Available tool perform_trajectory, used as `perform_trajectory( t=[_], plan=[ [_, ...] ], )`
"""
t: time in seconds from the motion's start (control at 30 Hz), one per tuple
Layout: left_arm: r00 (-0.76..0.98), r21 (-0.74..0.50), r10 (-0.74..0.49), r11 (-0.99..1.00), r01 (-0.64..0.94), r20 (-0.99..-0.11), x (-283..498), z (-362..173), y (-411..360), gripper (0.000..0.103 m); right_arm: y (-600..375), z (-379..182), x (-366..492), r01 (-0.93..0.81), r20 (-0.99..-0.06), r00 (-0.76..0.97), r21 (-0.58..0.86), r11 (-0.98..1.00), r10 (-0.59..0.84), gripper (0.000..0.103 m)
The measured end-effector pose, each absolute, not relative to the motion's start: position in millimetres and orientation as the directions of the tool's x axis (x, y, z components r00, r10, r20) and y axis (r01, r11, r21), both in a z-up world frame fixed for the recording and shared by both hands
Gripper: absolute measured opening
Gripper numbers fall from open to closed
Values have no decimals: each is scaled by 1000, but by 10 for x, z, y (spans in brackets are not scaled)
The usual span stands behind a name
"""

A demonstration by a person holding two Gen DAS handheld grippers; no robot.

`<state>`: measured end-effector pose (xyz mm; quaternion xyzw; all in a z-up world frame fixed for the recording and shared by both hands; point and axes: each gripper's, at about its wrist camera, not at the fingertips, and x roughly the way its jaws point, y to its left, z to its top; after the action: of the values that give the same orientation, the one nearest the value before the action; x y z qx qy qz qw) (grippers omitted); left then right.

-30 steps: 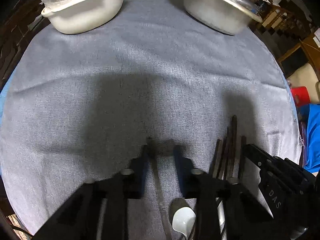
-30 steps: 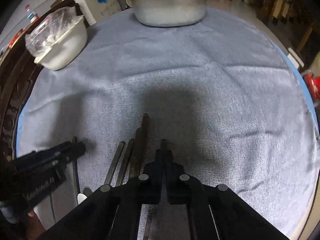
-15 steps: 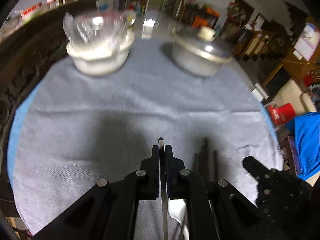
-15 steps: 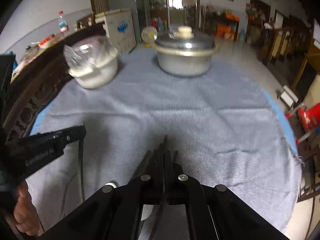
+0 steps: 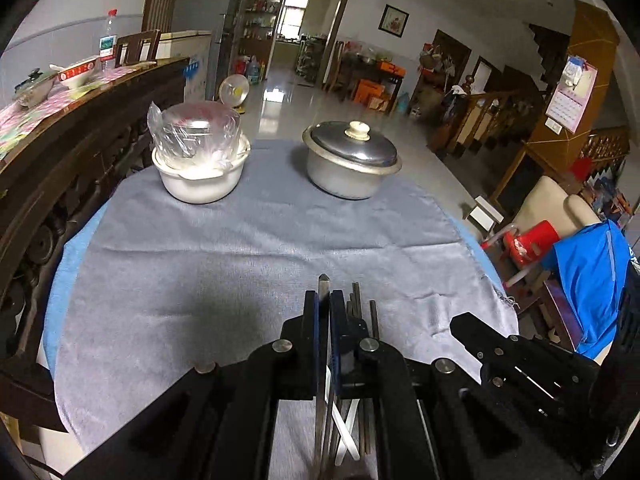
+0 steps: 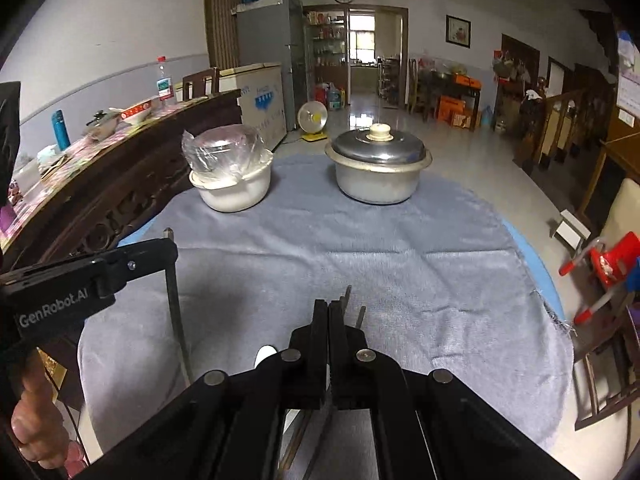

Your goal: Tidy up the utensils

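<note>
A thin metal utensil handle (image 5: 323, 296) is pinched between the pressed-together fingers of the left gripper (image 5: 324, 300), and its tip stands out a little past the fingertips. In the right wrist view the same handle (image 6: 173, 292) is seen hanging steeply below that gripper, so only a narrow strip of metal is held; a slip or a swing inside the grip is judged possible if the gripper is turned quickly. The right gripper (image 6: 328, 308) is also pressed together, and dark chopsticks (image 6: 352, 308) are seen just beside and beyond its fingertips; whether one of them is really clamped cannot be told, and a stick held only at the edge of the pads could be dropped on the grey cloth (image 6: 400, 264). A white spoon (image 5: 346, 428) lies below the left gripper, near the chopsticks (image 5: 362, 312), and could be knocked. The white bowl (image 5: 200, 176) and the lidded metal pot (image 5: 352, 168) stand far ahead of both grippers on the table, well apart from them, and little risk is judged there.
</note>
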<state>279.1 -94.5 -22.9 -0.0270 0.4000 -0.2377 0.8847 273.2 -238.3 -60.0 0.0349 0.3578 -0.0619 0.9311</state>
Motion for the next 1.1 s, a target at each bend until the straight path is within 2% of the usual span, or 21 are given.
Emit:
perform_trajectory(
  t=[0.47, 0.87, 1.03, 1.1],
  plan=[
    [548, -258, -432, 894, 367, -717, 2994, -346, -849, 5, -2534, -600, 2836, 143, -677, 732, 40, 989, -78, 1],
    [592, -268, -517, 847, 460, -618, 2320, 85, -642, 5, -2760, -337, 2346, 86, -627, 774, 235, 968, 83, 1],
    [607, -257, -533, 836, 484, -590, 2131, 153, -620, 5, -3048, -699, 2662, 127, -715, 671, 374, 919, 198, 2],
    [603, -266, -541, 832, 488, -586, 2131, 145, -624, 5, -3179, -955, 2954, 173, -772, 600, 382, 908, 211, 3]
  ],
)
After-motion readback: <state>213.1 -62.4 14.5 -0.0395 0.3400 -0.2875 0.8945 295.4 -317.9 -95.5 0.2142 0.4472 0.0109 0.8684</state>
